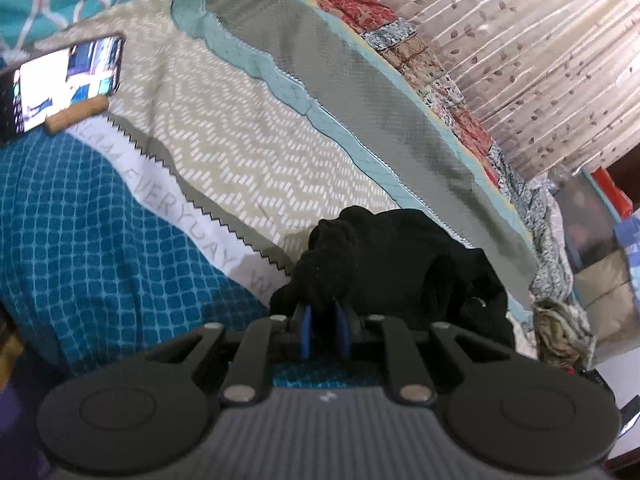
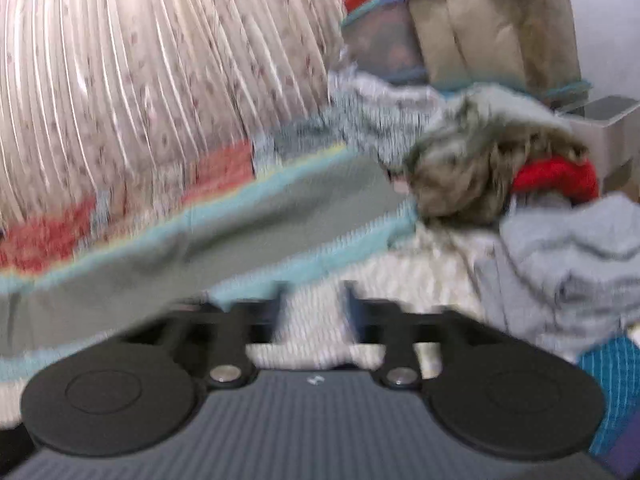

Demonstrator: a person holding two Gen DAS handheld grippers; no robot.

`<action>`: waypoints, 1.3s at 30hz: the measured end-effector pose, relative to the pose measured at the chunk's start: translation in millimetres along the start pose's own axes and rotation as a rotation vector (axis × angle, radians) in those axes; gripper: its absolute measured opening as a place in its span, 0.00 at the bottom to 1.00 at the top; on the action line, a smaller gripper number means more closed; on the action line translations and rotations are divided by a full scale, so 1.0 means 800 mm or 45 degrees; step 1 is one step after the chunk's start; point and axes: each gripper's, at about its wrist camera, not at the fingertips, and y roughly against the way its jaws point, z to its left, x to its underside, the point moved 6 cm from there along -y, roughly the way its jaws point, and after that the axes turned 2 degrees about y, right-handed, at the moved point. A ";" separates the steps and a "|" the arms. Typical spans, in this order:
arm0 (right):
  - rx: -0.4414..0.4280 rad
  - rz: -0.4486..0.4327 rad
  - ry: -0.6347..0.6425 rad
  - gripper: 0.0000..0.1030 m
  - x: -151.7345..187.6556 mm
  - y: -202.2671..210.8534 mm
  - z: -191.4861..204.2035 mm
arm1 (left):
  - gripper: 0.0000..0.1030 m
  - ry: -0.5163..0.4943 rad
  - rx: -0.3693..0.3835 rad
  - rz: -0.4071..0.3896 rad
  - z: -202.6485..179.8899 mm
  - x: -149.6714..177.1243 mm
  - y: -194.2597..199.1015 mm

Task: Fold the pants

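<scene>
My left tongs [image 1: 323, 320] are clenched on a bunch of the black pants [image 1: 384, 264], blue pads pinched close with dark cloth between them. The garment sits bunched in a heap just ahead of the fingers, on the near part of the bed, resting on the zigzag-patterned bedspread [image 1: 248, 128]. My right tongs [image 2: 312, 312] stand released with nothing between the fingers, only pale bedspread showing through the gap; that view is blurred. No part of the pants shows there.

Further out, a lit phone [image 1: 68, 80] lies at the far left on the bedspread. To the right is a pile of other laundry, with a grey garment [image 2: 568, 264] nearest and a red piece [image 2: 556, 178] behind it. A pleated curtain [image 1: 520, 60] closes the far side.

I judge the fold has barely begun: the pants are gathered, not spread. Next I need the right tongs to find a second hold, likely on the waistband or a leg, so both can lift and shake the cloth flat.
</scene>
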 end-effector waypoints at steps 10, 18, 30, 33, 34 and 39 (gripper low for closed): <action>0.106 0.300 -0.283 0.68 0.109 -0.038 -0.045 | 0.07 -0.030 0.000 -0.140 -0.004 -0.034 0.027; 0.053 0.316 -0.165 0.17 0.104 -0.061 0.000 | 0.19 -0.038 -0.073 -0.131 -0.006 -0.045 0.029; 0.465 -0.224 -0.092 0.16 -0.084 0.044 -0.136 | 0.78 -0.075 -0.205 0.117 0.031 0.019 -0.063; 0.467 -0.154 -0.045 0.16 -0.078 0.026 -0.140 | 0.70 -0.082 -0.202 0.177 0.025 0.030 -0.083; 0.473 -0.133 -0.024 0.17 -0.067 0.027 -0.138 | 0.70 -0.085 -0.194 0.199 0.022 0.035 -0.088; 0.596 -0.007 -0.059 0.43 -0.020 0.023 -0.141 | 0.74 -0.136 -0.198 0.193 0.010 0.039 -0.085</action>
